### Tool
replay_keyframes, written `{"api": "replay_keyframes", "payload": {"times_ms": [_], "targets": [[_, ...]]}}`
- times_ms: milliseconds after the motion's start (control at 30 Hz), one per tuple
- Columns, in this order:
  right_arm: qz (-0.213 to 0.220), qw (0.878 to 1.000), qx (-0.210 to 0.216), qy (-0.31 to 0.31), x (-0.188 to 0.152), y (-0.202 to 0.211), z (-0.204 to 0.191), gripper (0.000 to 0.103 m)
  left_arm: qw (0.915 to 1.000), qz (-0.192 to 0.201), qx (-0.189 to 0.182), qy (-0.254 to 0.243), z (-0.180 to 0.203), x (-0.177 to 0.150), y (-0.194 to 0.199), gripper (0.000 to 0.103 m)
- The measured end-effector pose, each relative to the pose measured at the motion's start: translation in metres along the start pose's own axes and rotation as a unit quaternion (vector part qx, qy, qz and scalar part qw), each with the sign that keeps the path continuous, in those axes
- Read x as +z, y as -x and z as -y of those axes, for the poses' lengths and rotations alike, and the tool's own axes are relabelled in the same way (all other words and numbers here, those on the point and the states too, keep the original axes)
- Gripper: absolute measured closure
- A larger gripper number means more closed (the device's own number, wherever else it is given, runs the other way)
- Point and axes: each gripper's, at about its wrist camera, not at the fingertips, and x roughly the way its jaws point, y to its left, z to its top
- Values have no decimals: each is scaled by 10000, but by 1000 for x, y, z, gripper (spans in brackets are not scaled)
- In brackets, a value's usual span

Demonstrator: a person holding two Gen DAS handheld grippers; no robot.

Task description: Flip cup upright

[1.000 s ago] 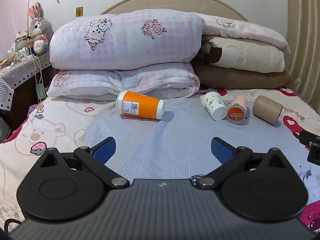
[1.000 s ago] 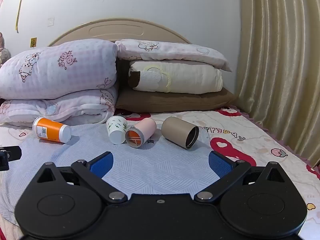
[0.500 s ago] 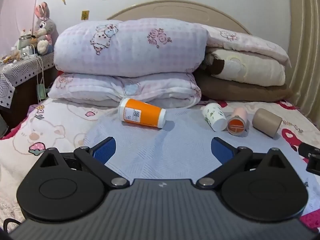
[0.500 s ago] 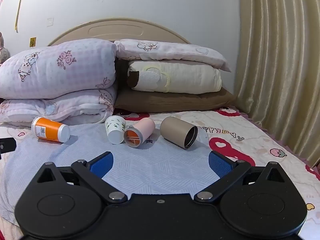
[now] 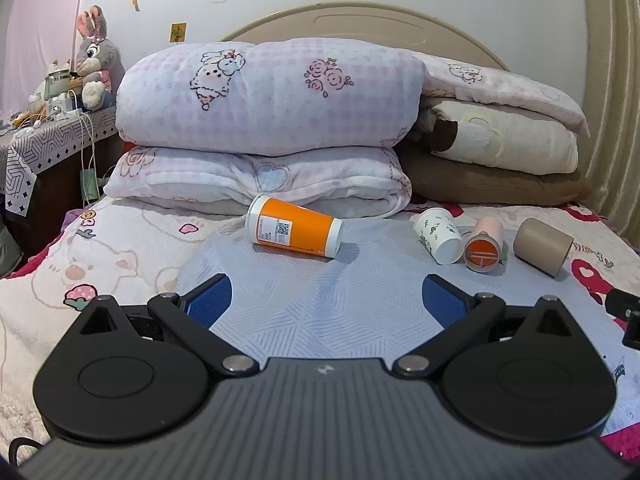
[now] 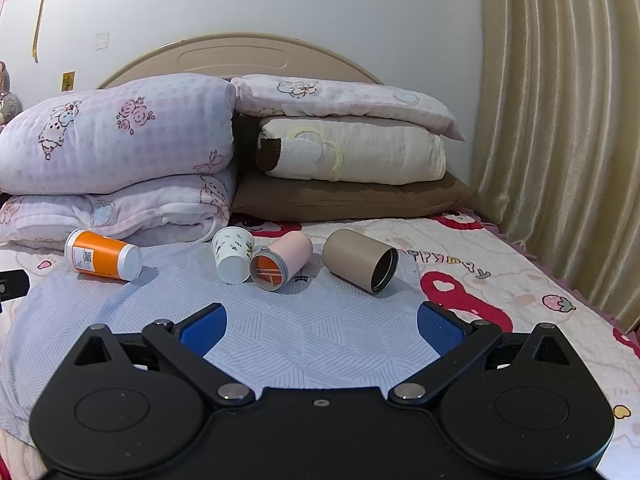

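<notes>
Several cups lie on their sides on a pale blue mat [image 5: 320, 304] on the bed. An orange cup [image 5: 294, 231] [image 6: 102, 255] lies at the left. A white cup with green leaves [image 5: 438, 239] [image 6: 234, 254], a pink cup with an orange inside [image 5: 485, 245] [image 6: 282, 266] and a tan cup [image 5: 542, 246] [image 6: 360, 266] lie in a row to its right. My left gripper [image 5: 326, 300] is open and empty, short of the orange cup. My right gripper [image 6: 322, 326] is open and empty, short of the pink and tan cups.
Folded quilts [image 5: 264, 120] and pillows [image 6: 352, 156] are stacked against the headboard behind the cups. A bedside table [image 5: 44, 136] with a plush rabbit stands at the left. A curtain [image 6: 560, 140] hangs along the bed's right side.
The left gripper has tilted up and shifted a little, so the cups sit lower in its view. The right gripper has edged slightly closer. Both jaws stay open.
</notes>
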Motion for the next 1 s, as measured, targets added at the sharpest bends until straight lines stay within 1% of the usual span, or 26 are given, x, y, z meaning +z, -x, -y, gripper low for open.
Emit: {"api": "replay_keyframes", "payload": {"times_ms": [367, 500, 700, 833, 933, 1000], "targets": [[-50, 10000, 7, -37, -1, -1, 0, 0, 10000, -7, -72, -38, 3, 1, 0, 0], [-76, 10000, -2, -39, -1, -2, 1, 0, 9996, -176, -177, 125, -1, 0, -3, 0], [-135, 9999, 6, -44, -2, -4, 3, 0, 9993, -199, -197, 252, -4, -1, -4, 0], [-128, 9999, -11, -43, -2, -4, 3, 0, 9995, -176, -183, 189, -4, -2, -3, 0], [-142, 9999, -20, -41, -4, -5, 3, 0, 9998, -161, -60, 55, -1, -2, -4, 0], [-158, 9999, -18, -37, -4, -5, 3, 0, 9998, -184, -67, 57, -2, -3, -5, 0]]}}
